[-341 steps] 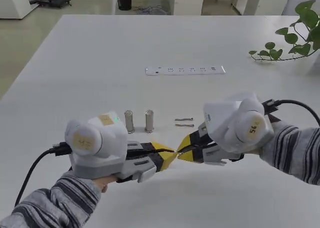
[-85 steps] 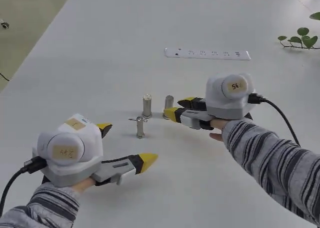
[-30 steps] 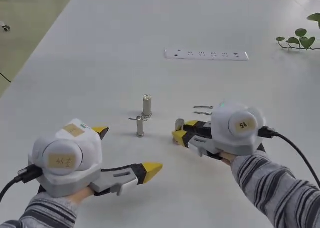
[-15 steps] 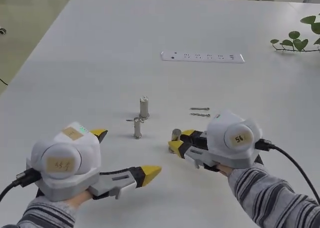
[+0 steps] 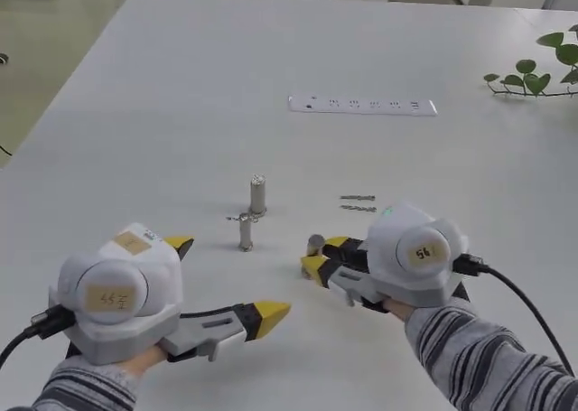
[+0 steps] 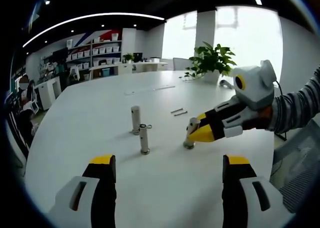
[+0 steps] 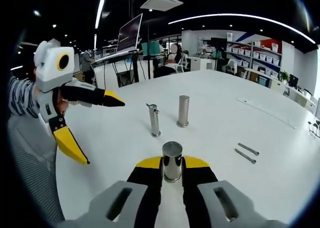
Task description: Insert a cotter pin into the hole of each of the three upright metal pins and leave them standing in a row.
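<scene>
Yellow-tipped jaws of the right gripper (image 7: 172,164) are pinching a short metal pin (image 7: 172,160) between them, low on its shaft, with a jaw touching it on each side. From the right gripper view the pin is standing roughly upright. From the left gripper view I am seeing it lean slightly, with its foot at the surface of the white table (image 5: 181,113).

Beyond this pin, toward the left gripper, a second pin (image 5: 246,233) is standing upright on the table. It is carrying a cotter pin (image 5: 235,218) through its top, with the wire sticking out sideways. A third pin (image 5: 257,195) is standing upright just behind the second and is not touching it.

Two loose cotter pins (image 5: 358,197) are lying flat and side by side on the table. They are sitting farther out than the right gripper and well apart from the two standing pins.

The left gripper (image 5: 228,275) is sitting at the near left of the scene with its jaws spread wide apart. In its own view the second pin is standing ahead of the gap between them.

Farther out, a white power strip (image 5: 362,106) is lying across the middle of the table. Green plant (image 5: 533,72) leaves are reaching in at the far right. Striped sleeves (image 5: 470,348) are showing behind both grippers.
</scene>
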Motion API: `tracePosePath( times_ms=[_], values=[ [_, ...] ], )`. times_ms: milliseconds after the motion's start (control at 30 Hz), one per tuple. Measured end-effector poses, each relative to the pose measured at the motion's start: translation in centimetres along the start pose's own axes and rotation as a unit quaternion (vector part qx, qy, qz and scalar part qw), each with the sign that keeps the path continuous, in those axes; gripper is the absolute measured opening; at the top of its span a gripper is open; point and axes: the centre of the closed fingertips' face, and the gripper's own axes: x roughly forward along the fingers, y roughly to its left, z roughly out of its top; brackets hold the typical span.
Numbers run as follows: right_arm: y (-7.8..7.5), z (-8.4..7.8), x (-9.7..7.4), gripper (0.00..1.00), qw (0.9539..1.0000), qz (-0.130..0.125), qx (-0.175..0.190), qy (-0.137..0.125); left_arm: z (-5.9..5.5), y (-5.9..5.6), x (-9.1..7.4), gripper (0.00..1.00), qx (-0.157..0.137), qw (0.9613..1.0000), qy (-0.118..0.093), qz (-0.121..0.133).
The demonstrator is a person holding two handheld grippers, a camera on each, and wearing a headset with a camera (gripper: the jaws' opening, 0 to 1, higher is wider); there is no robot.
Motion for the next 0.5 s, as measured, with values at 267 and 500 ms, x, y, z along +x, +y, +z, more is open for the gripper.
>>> tracePosePath(
  times_ms=[267,500],
  values=[
    [-0.6,0.0,-1.2,0.22,0.9998,0.015,0.008,0.010,0.4,0.0,-0.1,0.89,-0.004,1.0000,-0.006,0.002],
    [-2.2,-0.7,-2.7,0.25,0.9988,0.033,0.006,0.035,0.5,-0.1,0.0,0.90,-0.007,1.0000,-0.003,0.002]
  ],
)
